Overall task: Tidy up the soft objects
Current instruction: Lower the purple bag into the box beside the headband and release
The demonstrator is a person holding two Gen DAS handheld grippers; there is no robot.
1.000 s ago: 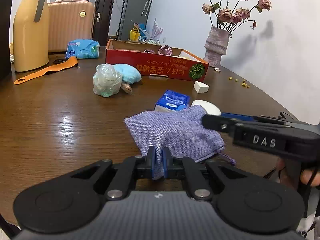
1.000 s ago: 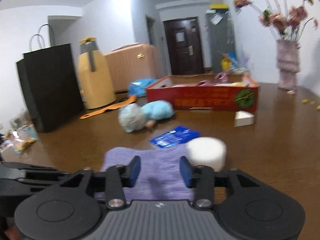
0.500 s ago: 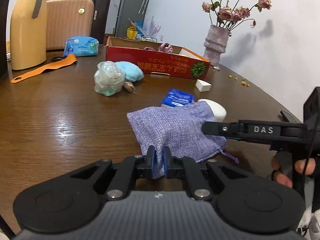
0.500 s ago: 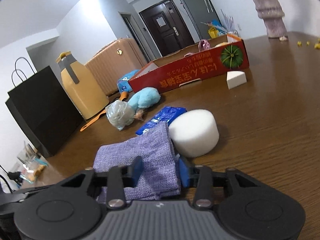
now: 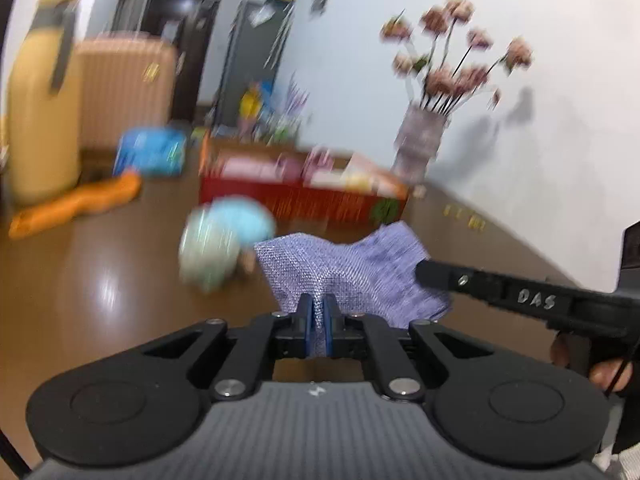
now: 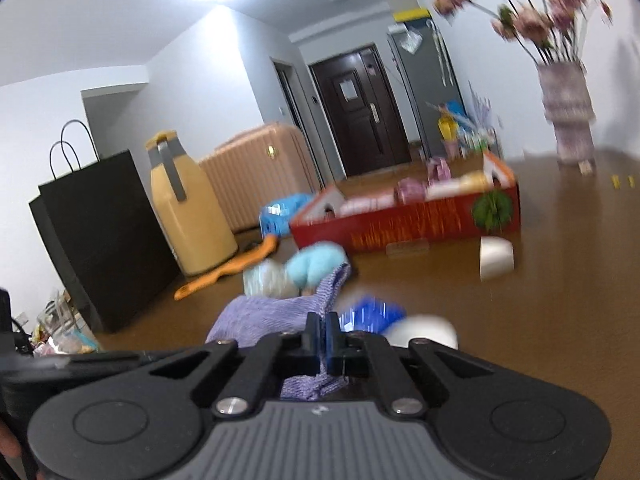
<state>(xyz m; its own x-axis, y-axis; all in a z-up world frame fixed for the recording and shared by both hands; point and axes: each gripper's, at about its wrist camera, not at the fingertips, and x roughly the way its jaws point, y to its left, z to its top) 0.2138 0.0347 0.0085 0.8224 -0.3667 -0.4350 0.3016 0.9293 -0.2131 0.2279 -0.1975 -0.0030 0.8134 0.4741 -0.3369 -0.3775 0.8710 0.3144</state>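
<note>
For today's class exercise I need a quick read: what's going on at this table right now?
A person holds a gripper in each hand, and both are shut on the same purple woven pouch. The left gripper pinches one edge, the right gripper another. The pouch hangs between them above the wooden table, with a red box behind.

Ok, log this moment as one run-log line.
left gripper: shut on purple pouch | right gripper: shut on purple pouch | pouch: held between both, above table | red box: beyond
</note>
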